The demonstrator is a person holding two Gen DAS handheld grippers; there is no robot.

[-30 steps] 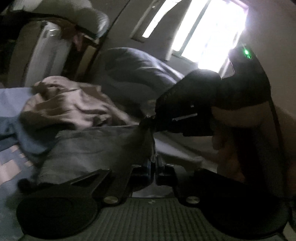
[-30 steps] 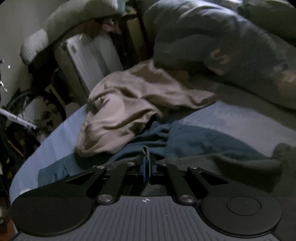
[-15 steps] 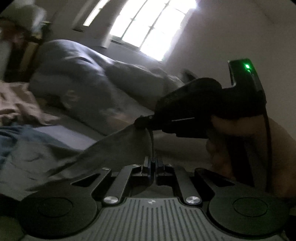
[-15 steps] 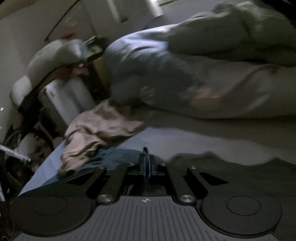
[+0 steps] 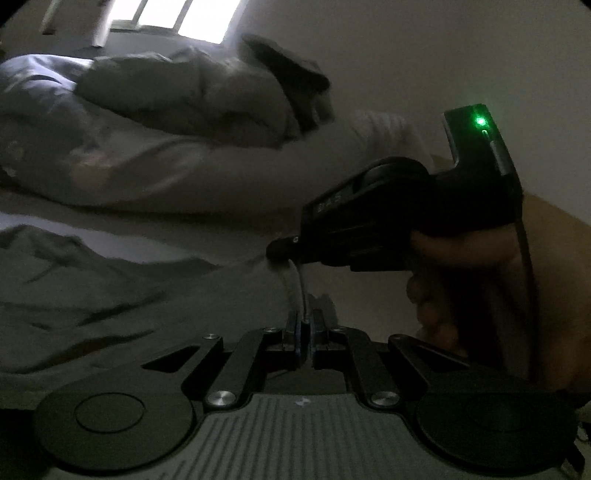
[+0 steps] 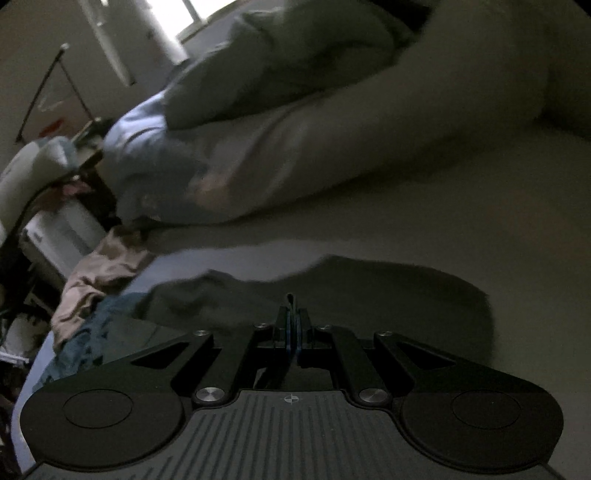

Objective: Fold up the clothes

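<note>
A dark grey garment (image 5: pixel 110 288) lies spread over the bed, and both grippers pinch its edge. My left gripper (image 5: pixel 304 325) is shut on a thin fold of the cloth that rises between its fingers. In the left wrist view the right gripper (image 5: pixel 280 251), held in a hand (image 5: pixel 480 280), sits just ahead and above, with the same cloth edge running up to its tip. In the right wrist view my right gripper (image 6: pixel 291 325) is shut on a fold of the grey garment (image 6: pixel 369 291), which spreads ahead and to the right on the bed.
A bunched duvet and pillows (image 5: pixel 166 110) fill the far side of the bed. A beige garment (image 6: pixel 99 273) and a blue one (image 6: pixel 92 332) lie at the left edge of the bed. A white radiator (image 6: pixel 55 236) and clutter stand beyond. A bright window (image 5: pixel 177 14) is at the top.
Both grippers have swung right with the grey garment's edge. The views turned from the beige pile and radiator toward the duvet and wall. The garment now lies flatter on the bed.
</note>
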